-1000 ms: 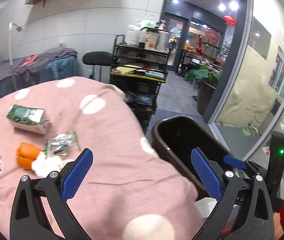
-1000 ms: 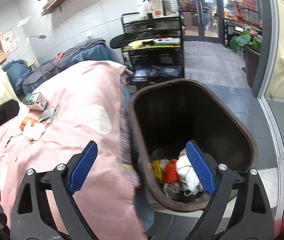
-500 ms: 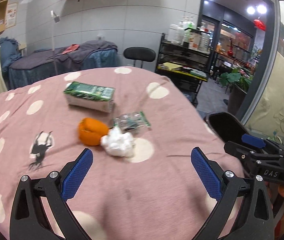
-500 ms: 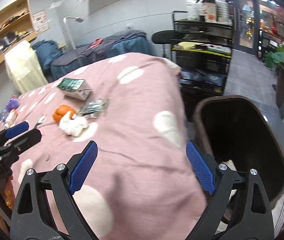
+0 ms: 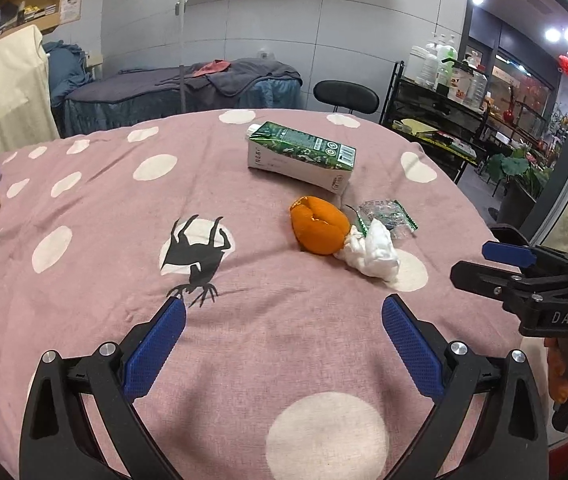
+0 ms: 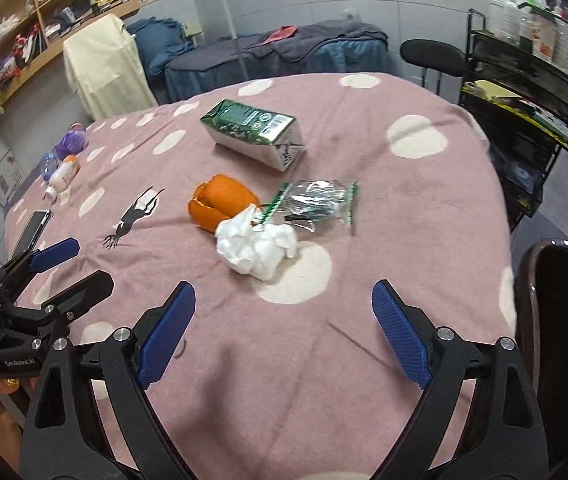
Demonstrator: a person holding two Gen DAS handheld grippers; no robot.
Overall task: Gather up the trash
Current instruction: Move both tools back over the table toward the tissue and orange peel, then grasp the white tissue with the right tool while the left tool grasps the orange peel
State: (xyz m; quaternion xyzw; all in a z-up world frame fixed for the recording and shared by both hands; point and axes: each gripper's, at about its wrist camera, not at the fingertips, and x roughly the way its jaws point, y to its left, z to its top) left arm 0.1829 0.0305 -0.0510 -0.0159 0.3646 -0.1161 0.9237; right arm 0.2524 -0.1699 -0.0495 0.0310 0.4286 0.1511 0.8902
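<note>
Four trash pieces — carton (image 6: 252,133), peel (image 6: 220,202), tissue (image 6: 256,244), wrapper (image 6: 315,202).

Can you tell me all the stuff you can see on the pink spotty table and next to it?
Tablecloth: one, pink with white spots, covers the table.
Drink carton: one, green and white, lying on its side at the far middle.
Orange peel: one, orange, middle, touching the tissue.
Crumpled tissue: one, white, just in front of the peel.
Plastic wrapper: one, clear with green edges, right of the peel.
Small bottles: a few, purple, blue and white-orange, far left edge.
Phone: one, dark, left edge.
Trash bin: one, dark brown, beside the table on the right.
Left gripper: one, black with blue pads, open, empty.
Right gripper: one, same colours, open, empty.
</note>
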